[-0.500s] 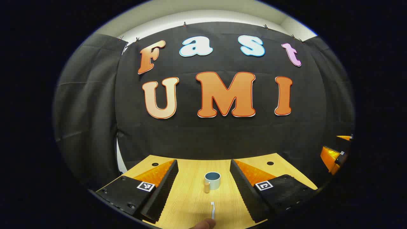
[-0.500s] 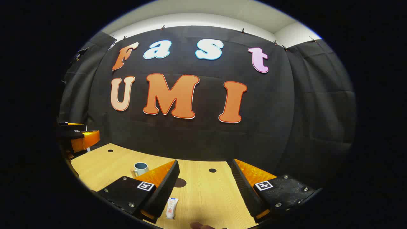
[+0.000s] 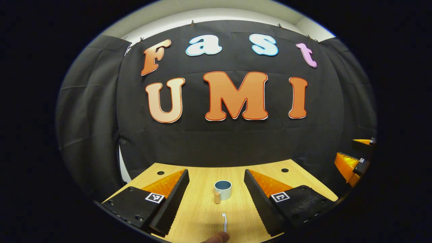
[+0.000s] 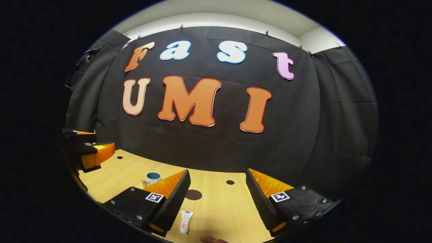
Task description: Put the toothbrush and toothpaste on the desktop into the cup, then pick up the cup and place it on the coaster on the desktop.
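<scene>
One cup [image 3: 222, 189], one toothbrush [image 3: 224, 222], one toothpaste [image 4: 185, 221], one coaster [image 4: 193, 194] (probably); both tongs [image 3: 216, 195] [image 4: 217, 199] apart, empty

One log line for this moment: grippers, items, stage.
stage: pre-grasp | left gripper: open, toothbrush ahead | right gripper: open, toothpaste ahead | cup: empty | coaster: bare

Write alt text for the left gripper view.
A white toothbrush lies on the wooden desktop between the open jaws of the left gripper, with a pale blue cup with a wooden handle standing just beyond it. The right gripper shows at the far right edge, before the booth's black cloth wall.
</scene>
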`<state>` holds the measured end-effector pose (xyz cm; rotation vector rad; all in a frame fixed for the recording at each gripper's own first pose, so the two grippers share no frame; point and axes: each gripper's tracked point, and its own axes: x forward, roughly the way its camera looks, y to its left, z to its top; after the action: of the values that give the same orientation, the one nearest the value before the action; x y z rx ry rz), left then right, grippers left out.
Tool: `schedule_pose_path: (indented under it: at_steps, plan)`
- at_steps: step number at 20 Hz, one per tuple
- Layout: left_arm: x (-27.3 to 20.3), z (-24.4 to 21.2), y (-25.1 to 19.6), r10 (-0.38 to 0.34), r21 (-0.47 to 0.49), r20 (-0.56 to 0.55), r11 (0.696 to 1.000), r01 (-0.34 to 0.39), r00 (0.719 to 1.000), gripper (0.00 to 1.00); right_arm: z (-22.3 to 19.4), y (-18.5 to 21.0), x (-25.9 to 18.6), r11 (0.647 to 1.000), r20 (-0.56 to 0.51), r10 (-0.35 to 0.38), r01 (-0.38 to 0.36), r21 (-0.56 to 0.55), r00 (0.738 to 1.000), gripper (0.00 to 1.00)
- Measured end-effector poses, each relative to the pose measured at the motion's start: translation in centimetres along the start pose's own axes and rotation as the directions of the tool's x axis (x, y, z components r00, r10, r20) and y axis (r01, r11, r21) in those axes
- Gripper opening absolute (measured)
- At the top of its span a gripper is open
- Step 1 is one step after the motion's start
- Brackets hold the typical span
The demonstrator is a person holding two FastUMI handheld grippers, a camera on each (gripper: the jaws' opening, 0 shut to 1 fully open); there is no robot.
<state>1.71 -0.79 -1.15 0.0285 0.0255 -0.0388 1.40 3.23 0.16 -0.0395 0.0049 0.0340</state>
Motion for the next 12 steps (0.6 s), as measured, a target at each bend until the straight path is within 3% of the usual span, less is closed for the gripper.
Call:
schedule_pose_path:
  at_steps: [12]
  plan:
    - [0.9,-0.8,1.0,-0.027,0.002,-0.011,1.000,0.027,1.000,0.98,0.2,2.0,0.7,1.000,-0.012,-0.014,0.013,-0.026,1.000,0.99]
